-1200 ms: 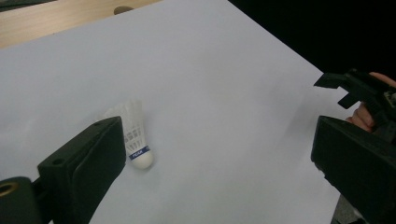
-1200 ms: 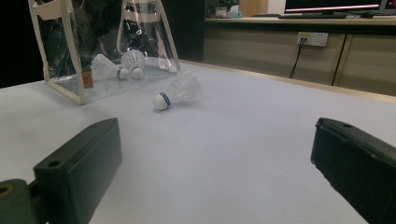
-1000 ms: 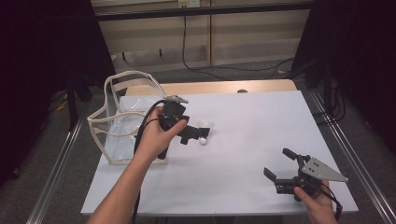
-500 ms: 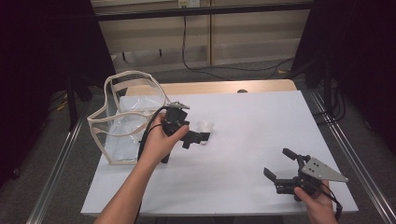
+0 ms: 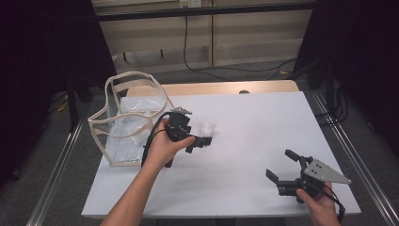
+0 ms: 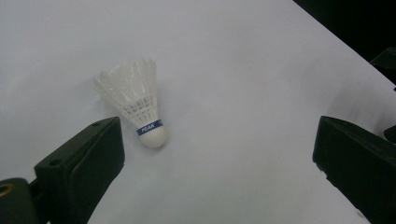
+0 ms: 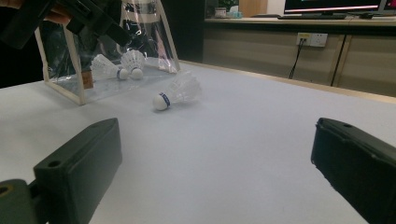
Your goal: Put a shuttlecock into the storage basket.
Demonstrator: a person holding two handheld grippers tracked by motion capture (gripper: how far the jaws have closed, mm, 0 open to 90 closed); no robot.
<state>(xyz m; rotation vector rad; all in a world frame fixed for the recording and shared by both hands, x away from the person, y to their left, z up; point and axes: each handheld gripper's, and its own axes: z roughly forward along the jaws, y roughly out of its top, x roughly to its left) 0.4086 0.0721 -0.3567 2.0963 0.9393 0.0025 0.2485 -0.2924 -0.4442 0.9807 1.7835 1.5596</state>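
Note:
A white shuttlecock (image 5: 207,128) (image 6: 135,107) (image 7: 177,91) with a blue band lies on its side on the white table (image 5: 263,127). My left gripper (image 5: 203,141) (image 6: 215,158) hovers just over it, open, jaws wide apart with the shuttlecock near the left jaw. A clear bag with a cream frame (image 5: 126,123) (image 7: 93,56) stands at the table's left; two more shuttlecocks (image 7: 119,66) lie inside it. My right gripper (image 5: 282,167) (image 7: 215,163) rests open near the front right corner, nothing between its jaws.
A wooden strip (image 5: 211,88) runs along the table's far edge. Metal rails (image 5: 350,150) flank the table on both sides. Cables (image 5: 221,66) trail on the floor behind, and a wall socket (image 7: 314,39) sits on the far cabinet.
My left gripper has opened and drawn back slightly toward the bag; the shuttlecock it held now lies free on the table. The right gripper stayed put.

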